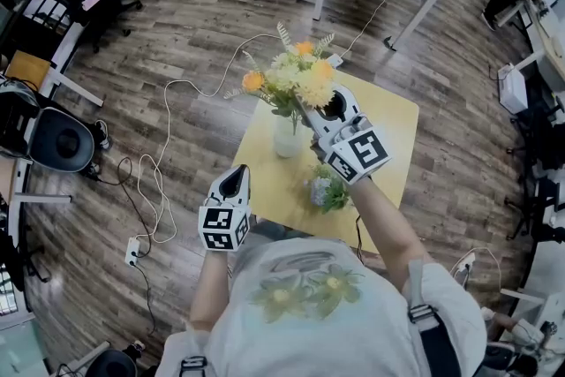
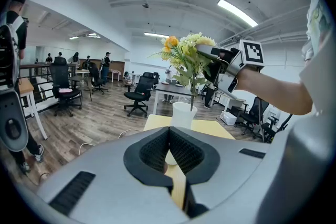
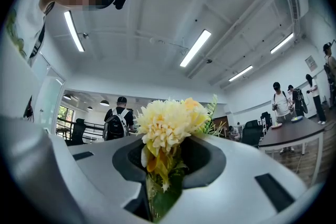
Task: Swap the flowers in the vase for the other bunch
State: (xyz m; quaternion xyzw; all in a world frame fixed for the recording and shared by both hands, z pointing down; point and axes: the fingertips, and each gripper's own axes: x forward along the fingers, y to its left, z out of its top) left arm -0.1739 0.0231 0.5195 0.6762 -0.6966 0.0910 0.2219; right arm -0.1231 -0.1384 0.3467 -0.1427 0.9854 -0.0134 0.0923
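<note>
So the yellow bunch (image 1: 296, 77) is being held by the right gripper (image 1: 311, 114) right over the white vase (image 1: 288, 139), which is parked near the left edge of the yellow tabletop (image 1: 388, 115). The jaws are closed on the leafy stems just under the blooms, though not squeezed hard by the look of it. Grabbing that high makes sense: the stem ends are left free below, and in the left gripper view a stem can be seen running down into the vase mouth.

The left gripper (image 1: 235, 176) is held off the near-left edge, jaws together on nothing, probably just to be out of the way. The other bunch (image 1: 328, 190), greener with pale heads, is laid flat by the near edge, so it's likely the swapped-out one.

As for the yellow bunch itself: big cream-yellow pompom blooms, a couple of orange ones, feathery sprigs poking out, all upright and a bit splayed.
</note>
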